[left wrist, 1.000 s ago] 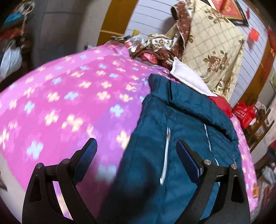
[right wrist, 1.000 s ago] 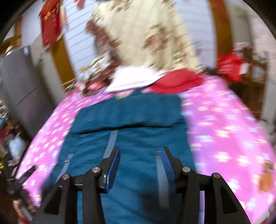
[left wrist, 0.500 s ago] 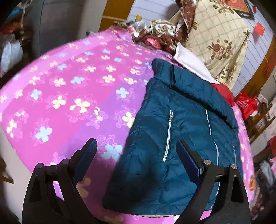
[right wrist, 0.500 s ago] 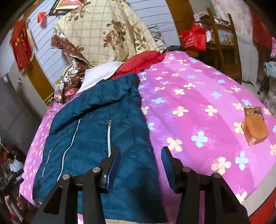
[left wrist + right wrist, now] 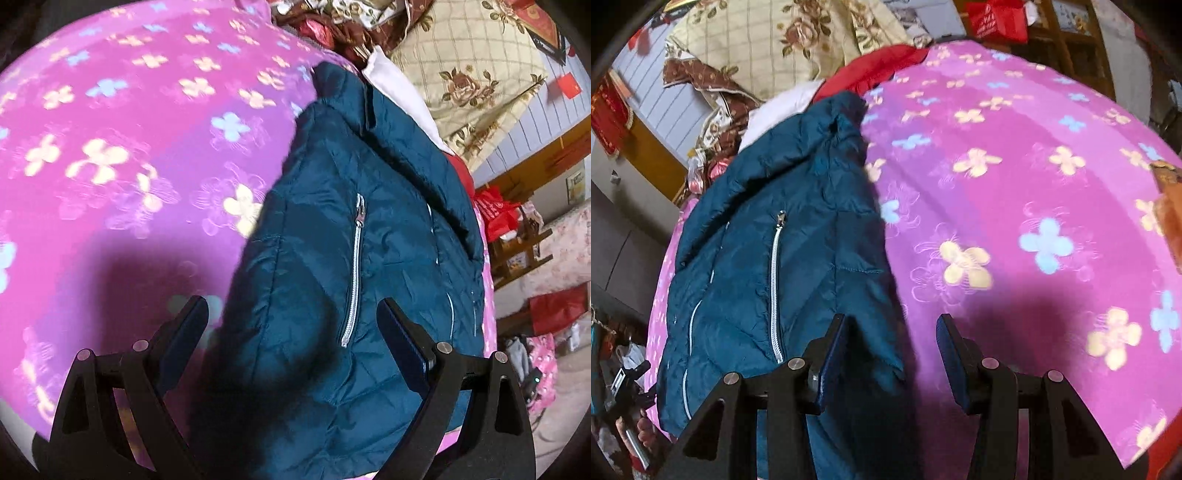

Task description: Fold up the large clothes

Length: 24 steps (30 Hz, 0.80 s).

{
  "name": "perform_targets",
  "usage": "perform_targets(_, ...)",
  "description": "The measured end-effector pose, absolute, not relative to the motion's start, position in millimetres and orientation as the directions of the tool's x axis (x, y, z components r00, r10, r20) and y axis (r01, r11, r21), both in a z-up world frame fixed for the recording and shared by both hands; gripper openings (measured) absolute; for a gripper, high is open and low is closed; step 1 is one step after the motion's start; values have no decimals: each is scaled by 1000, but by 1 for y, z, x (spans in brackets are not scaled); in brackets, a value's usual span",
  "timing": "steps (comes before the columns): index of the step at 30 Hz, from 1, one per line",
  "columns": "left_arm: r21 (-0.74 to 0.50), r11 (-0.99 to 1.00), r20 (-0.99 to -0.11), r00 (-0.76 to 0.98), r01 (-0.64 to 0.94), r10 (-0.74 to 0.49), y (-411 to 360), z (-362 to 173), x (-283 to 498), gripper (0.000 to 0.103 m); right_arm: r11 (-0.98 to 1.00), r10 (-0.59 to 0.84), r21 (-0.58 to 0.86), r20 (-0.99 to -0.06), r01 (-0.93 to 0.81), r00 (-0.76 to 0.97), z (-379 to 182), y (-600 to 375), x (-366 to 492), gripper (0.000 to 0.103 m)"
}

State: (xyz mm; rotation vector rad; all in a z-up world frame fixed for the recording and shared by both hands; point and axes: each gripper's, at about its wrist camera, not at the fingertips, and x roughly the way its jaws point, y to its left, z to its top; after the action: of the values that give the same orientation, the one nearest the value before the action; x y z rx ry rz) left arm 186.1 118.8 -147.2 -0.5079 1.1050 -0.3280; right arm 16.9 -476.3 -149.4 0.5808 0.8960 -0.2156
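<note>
A dark teal quilted jacket (image 5: 332,258) with silver zips lies flat, sleeves folded in, on a pink flowered bedspread (image 5: 110,147). My left gripper (image 5: 291,325) is open and empty, low over the jacket's left hem edge. In the right wrist view the jacket (image 5: 768,240) lies to the left, and my right gripper (image 5: 890,347) is open and empty, low over its right hem edge, straddling where jacket meets the bedspread (image 5: 1015,184).
A floral quilt (image 5: 480,74), a white cloth (image 5: 399,88) and a red cloth (image 5: 871,70) are piled at the bed's head beyond the collar. An orange packet (image 5: 1171,206) lies at the bed's right side. Red bags and wooden shelves (image 5: 517,236) stand beside the bed.
Both grippers have dropped lower and closer to the jacket's bottom corners, the left toward its left edge and the right toward its right edge. The jacket has not moved.
</note>
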Motion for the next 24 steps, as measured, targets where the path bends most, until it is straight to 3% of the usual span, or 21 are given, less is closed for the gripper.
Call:
perform_targets(7,-672,739,-681,360,37,-637,117,-157,192,91,810,110,430,-779,398,618,-155,-479,38,47)
perform_targets(14,-836,548,-514,299,36,-804,130,-167,175,91,768,242,546,-732,335,637,-159,-476,39,48)
perform_targets(17,-868,495,-463,295,40,-836,134,-167,163,91,768,284,564,-725,305,627,-159,-471,32,48)
perform_targets(24,-879,474,-435,317,52,-843,141,-164,149,91,753,382,612,-706,242,596,-163,-463,3,48)
